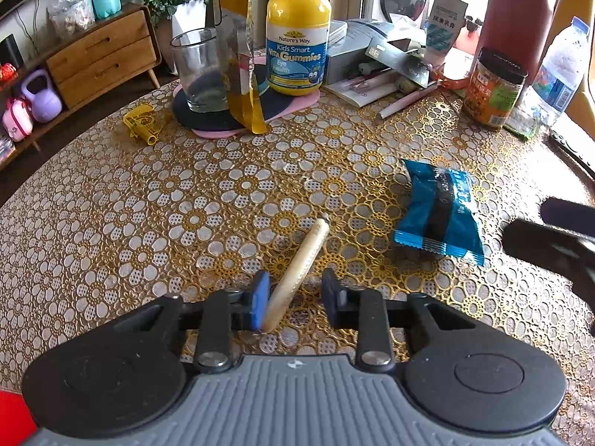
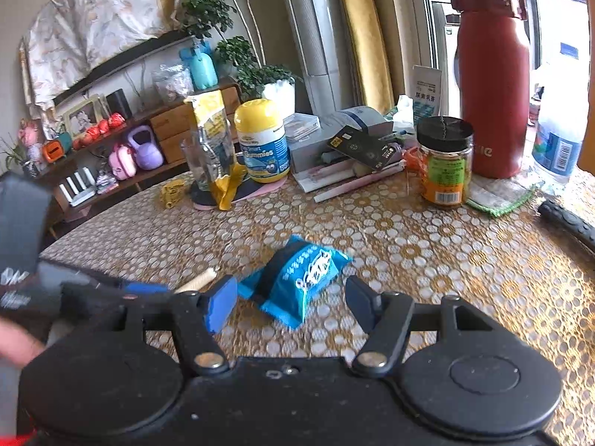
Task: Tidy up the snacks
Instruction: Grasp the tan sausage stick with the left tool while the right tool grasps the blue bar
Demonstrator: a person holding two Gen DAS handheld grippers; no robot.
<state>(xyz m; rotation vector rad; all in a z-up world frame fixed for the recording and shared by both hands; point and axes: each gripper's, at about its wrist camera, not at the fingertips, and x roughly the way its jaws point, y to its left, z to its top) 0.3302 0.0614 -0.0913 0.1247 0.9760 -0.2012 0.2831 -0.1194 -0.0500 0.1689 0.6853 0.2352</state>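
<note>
The left gripper (image 1: 295,299) is sitting low over the counter (image 1: 148,223), its fingers standing apart on either side of the near end of a pale sausage stick (image 1: 297,271). The stick is lying flat on the gold-and-white floral cover, angled away to the right; its near end is resting against the blue pad of the left finger (image 1: 260,299), while the right finger (image 1: 331,297) is standing clear of it — nothing is clamped.

The right gripper (image 2: 292,303) is hovering just short of the blue snack packet (image 2: 297,282), with its fingers spread wide and the packet lying between and slightly beyond the fingertips. No contact is visible. In the left wrist view the same packet (image 1: 438,212) is lying flat on the counter to the right of the stick, near it but not touching, and part of the right gripper is entering at the right edge. In the right wrist view the far tip of the stick (image 2: 199,280) is showing just left of the packet, beside the left gripper's blue pad.

Items standing at the back of the counter:
- a yellow-capped gummies bottle (image 1: 297,42) on a round mat
- an empty drinking glass (image 1: 199,70) and an opened yellow pouch (image 1: 238,48), both beside the bottle
- a dark-lidded jar (image 2: 444,161) and a tall red flask (image 2: 492,74), toward the right side
- a clear water bottle (image 1: 561,70) at the right edge

A small yellow toy (image 1: 143,122) is lying on the cover, left of the mat.
</note>
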